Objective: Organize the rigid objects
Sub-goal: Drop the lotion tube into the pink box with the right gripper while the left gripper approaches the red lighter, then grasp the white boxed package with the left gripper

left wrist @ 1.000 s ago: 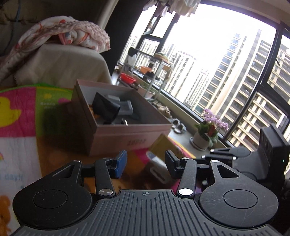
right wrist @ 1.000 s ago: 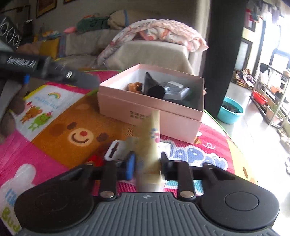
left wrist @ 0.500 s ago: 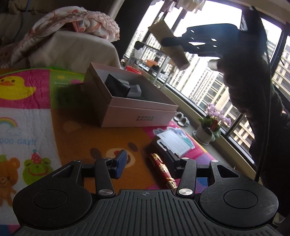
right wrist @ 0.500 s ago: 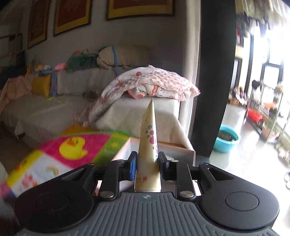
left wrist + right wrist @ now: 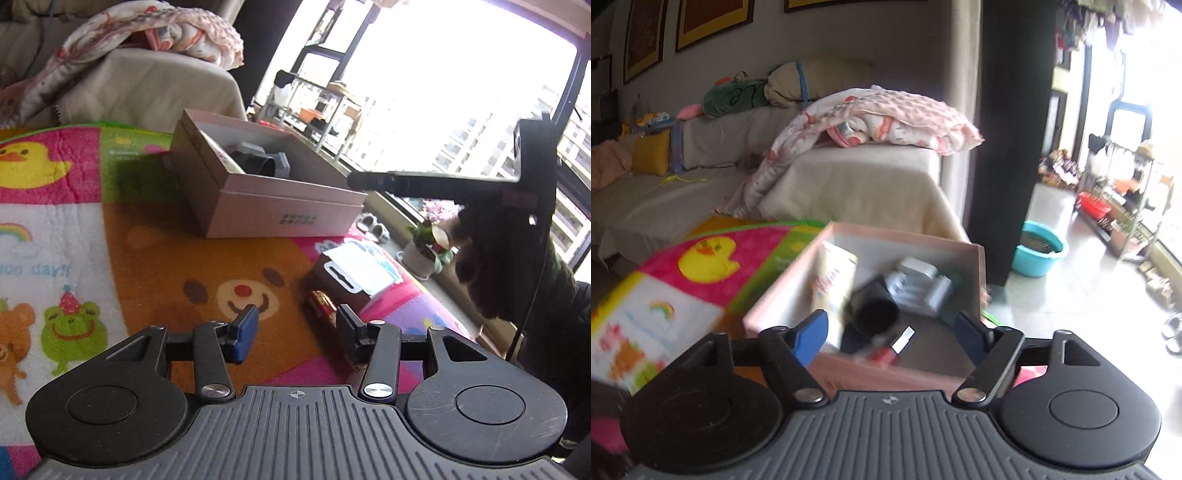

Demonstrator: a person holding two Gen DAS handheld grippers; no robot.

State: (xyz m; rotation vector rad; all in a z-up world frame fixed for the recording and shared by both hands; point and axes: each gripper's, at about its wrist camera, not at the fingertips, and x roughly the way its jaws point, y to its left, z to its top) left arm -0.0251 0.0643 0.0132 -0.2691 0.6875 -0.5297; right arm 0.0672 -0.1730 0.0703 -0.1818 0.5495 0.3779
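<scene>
- Two hand-held grippers work over a table spread with a cartoon mat [image 5: 155, 258].
- Pink box [image 5: 280, 218] sits toward the far side of the mat, already holding a cream tube [image 5: 831, 284] and dark items.
- Right hand-held gripper [image 5: 890, 332] hangs over the box, fingers spread, empty.
- Left hand-held gripper [image 5: 295, 328] is spread, empty.
- Carded package [image 5: 354, 273] and red pen [image 5: 323, 304] lie just ahead-right of it; the pen's long axis points away, so the left is nearer.

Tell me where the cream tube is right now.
In the right wrist view, the cream tube lies inside the pink box, along its left wall, beside a black cylinder; the right tongs hover open above.
</scene>
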